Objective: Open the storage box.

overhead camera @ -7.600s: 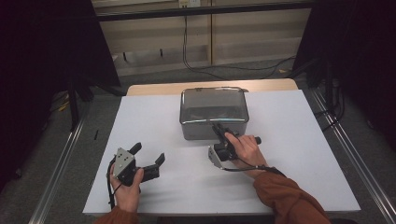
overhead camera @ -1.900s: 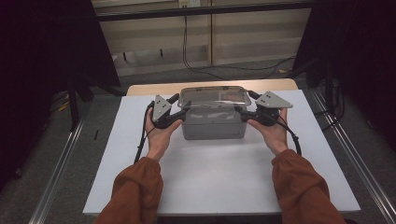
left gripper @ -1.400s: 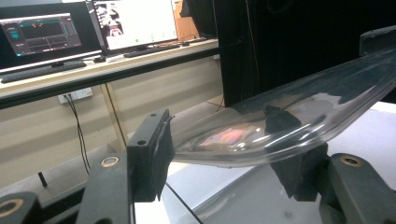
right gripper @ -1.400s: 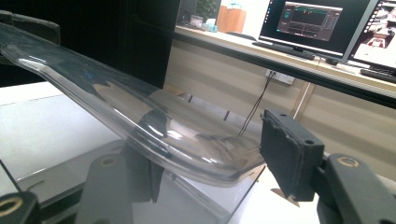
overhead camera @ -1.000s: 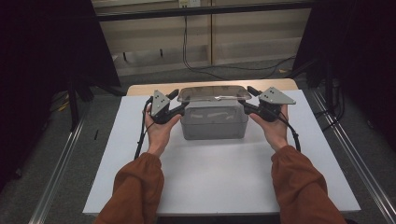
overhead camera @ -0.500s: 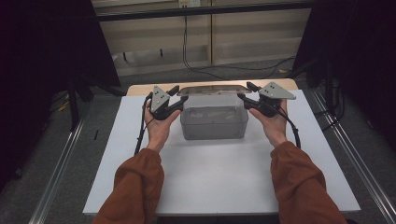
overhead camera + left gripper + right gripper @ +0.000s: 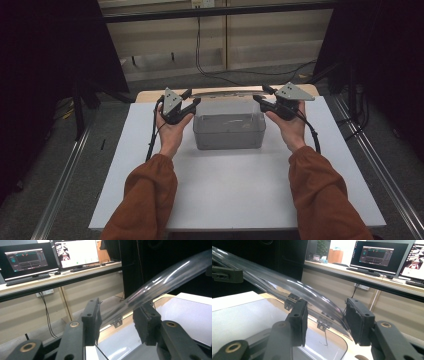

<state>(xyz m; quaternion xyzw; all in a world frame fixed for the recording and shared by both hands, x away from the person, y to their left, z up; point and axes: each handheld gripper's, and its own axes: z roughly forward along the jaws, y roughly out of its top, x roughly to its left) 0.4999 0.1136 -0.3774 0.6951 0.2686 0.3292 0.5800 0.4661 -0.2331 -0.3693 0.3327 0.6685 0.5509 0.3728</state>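
Observation:
A clear plastic box (image 7: 229,131) stands open on the white table (image 7: 230,185). Its clear lid (image 7: 227,93) hangs level just above the box's far side. My left gripper (image 7: 192,97) holds the lid's left end and my right gripper (image 7: 260,94) its right end. Both pairs of jaws have just been closing, with the lid's edge between them. The left gripper view has the lid (image 7: 165,281) running up to the right from between the jaws of that gripper (image 7: 117,320). In the right gripper view the lid (image 7: 274,281) slants up to the left from my right gripper (image 7: 325,322).
A long desk with monitors (image 7: 75,252) and keyboards runs beyond the table's far edge, cables hanging below it. Metal rails (image 7: 62,185) flank the table on the floor. The white surface in front of the box is bare.
The lid, just off the box a second ago, now hangs a little higher above it. Both hands stay at its two ends.

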